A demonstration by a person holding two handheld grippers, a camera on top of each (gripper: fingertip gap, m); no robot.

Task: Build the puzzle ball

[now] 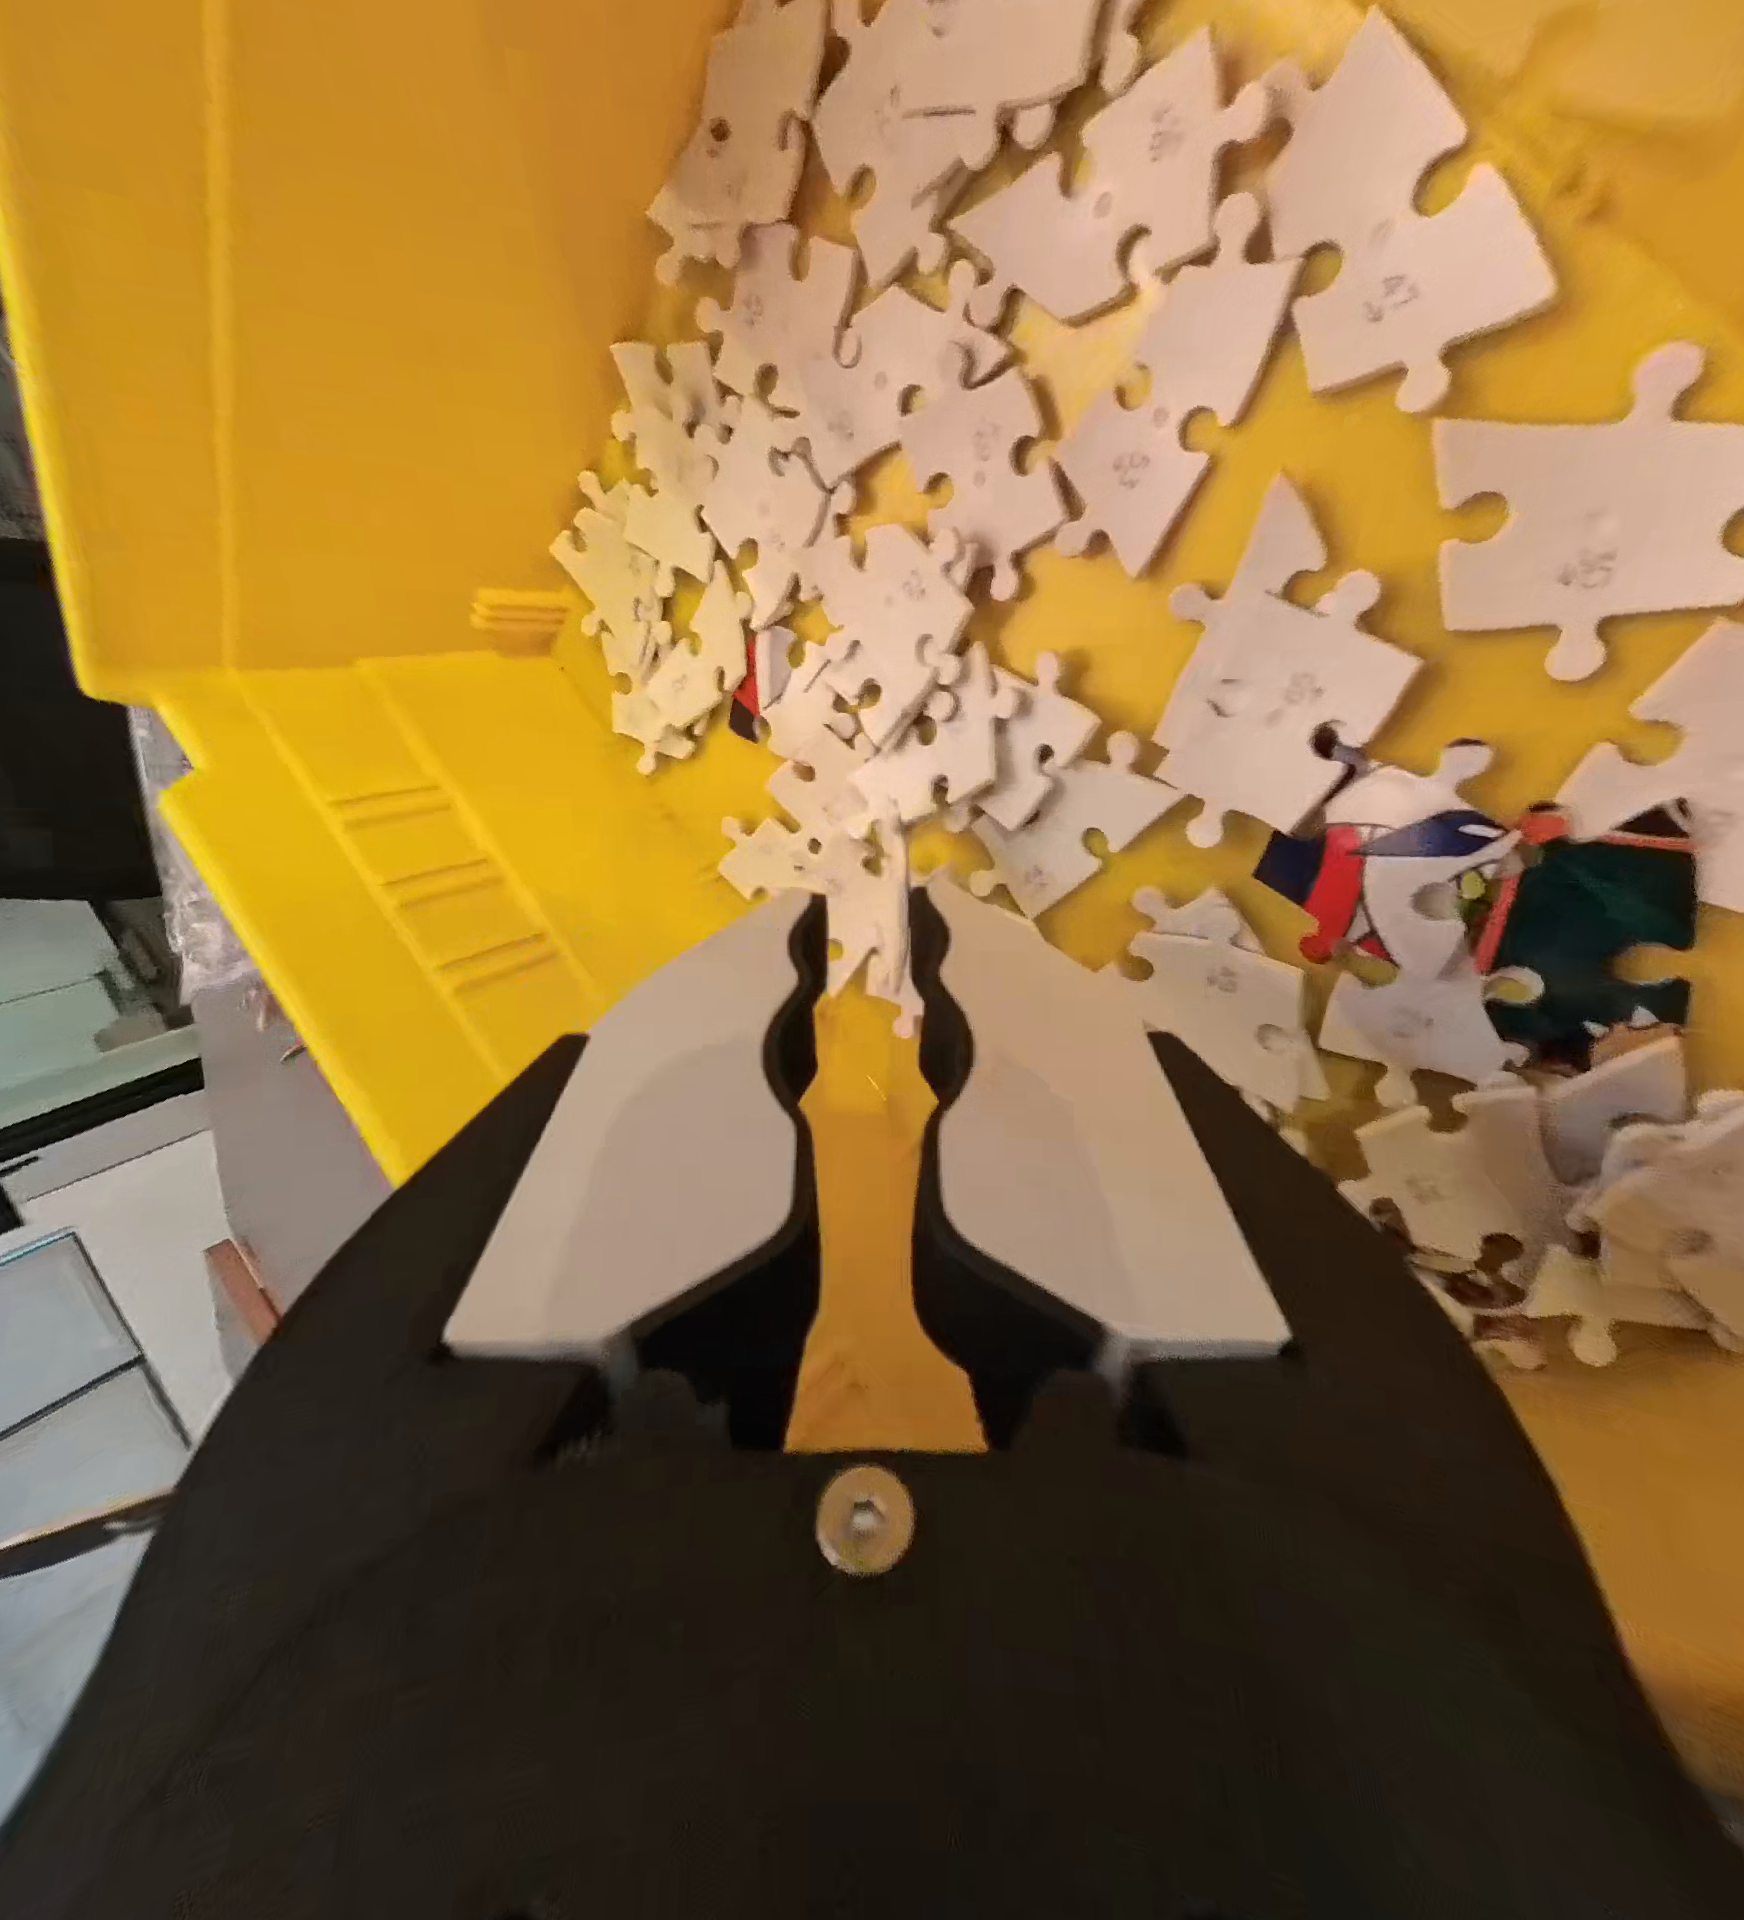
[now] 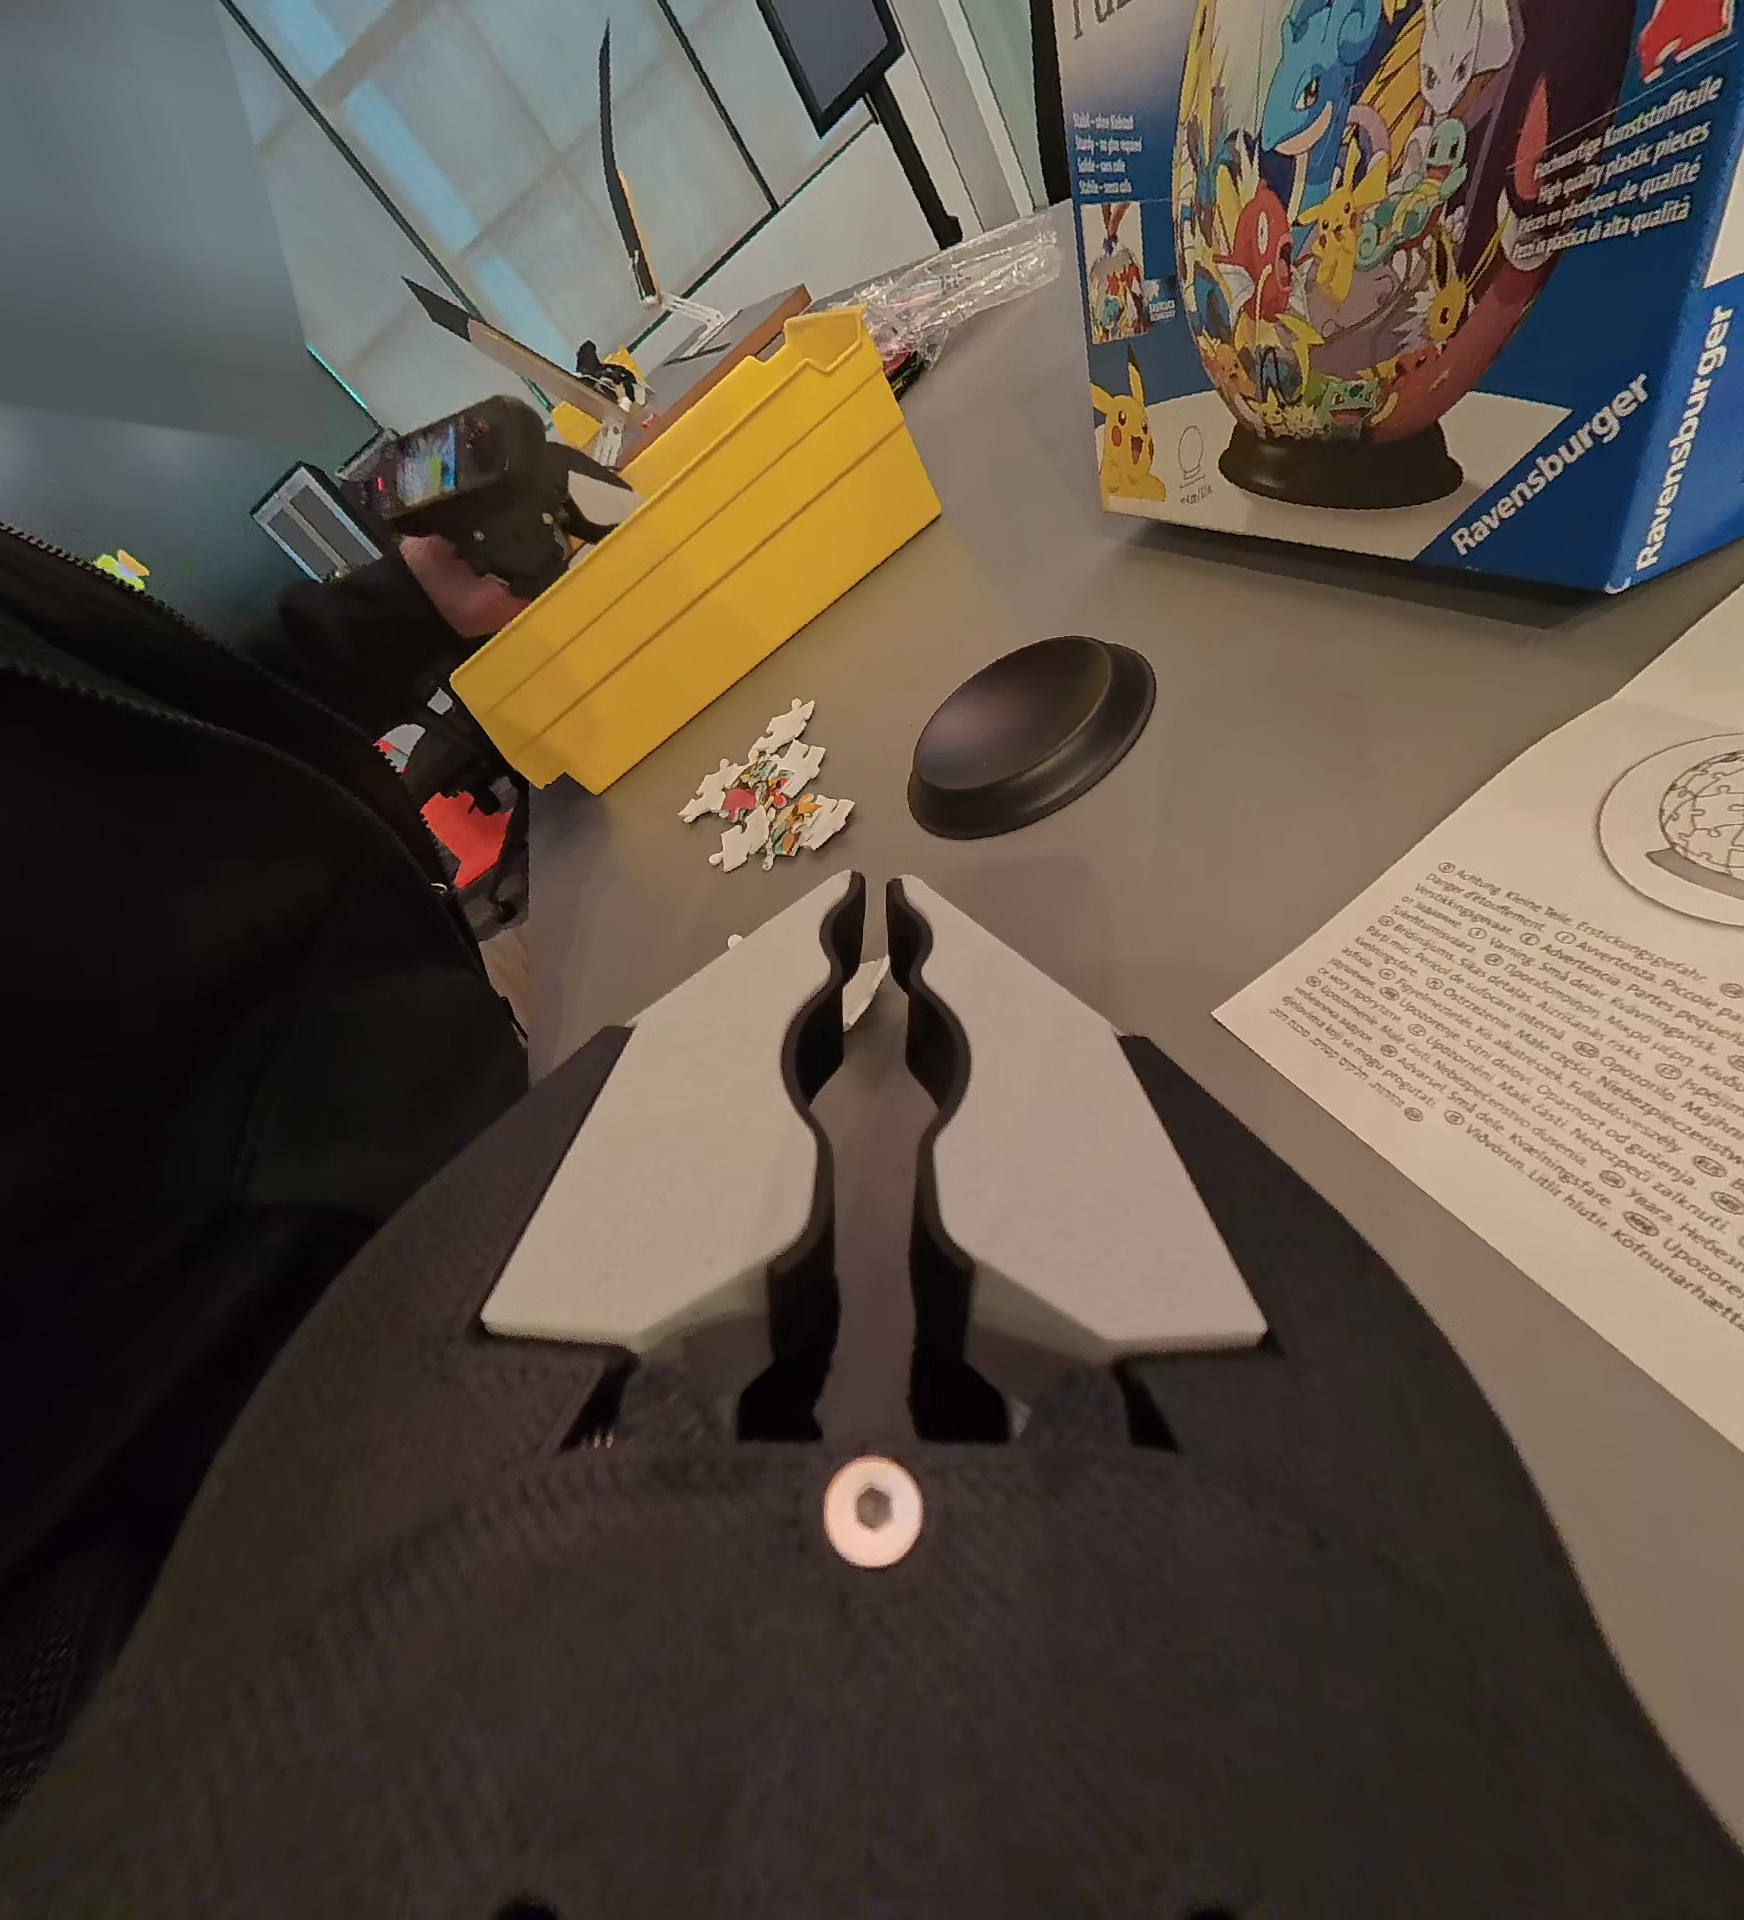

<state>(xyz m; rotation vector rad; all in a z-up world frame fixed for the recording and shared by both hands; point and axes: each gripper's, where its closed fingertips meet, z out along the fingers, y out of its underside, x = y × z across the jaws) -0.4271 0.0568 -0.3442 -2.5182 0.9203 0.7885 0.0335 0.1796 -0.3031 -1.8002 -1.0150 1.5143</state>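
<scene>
Now left gripper [image 1: 873,914] fingers [image 1: 743,997] pinch white puzzle piece [image 1: 873,935] edge-on

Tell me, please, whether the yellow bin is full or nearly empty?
Partly filled: loose puzzle pieces, mostly white side up, lie scattered over the yellow bin floor, with bare yellow showing between them.

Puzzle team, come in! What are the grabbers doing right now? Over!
Left gripper shut on a white puzzle piece in the yellow bin. Right gripper nearly shut, small white piece between fingers. Nothing blocking.
</scene>
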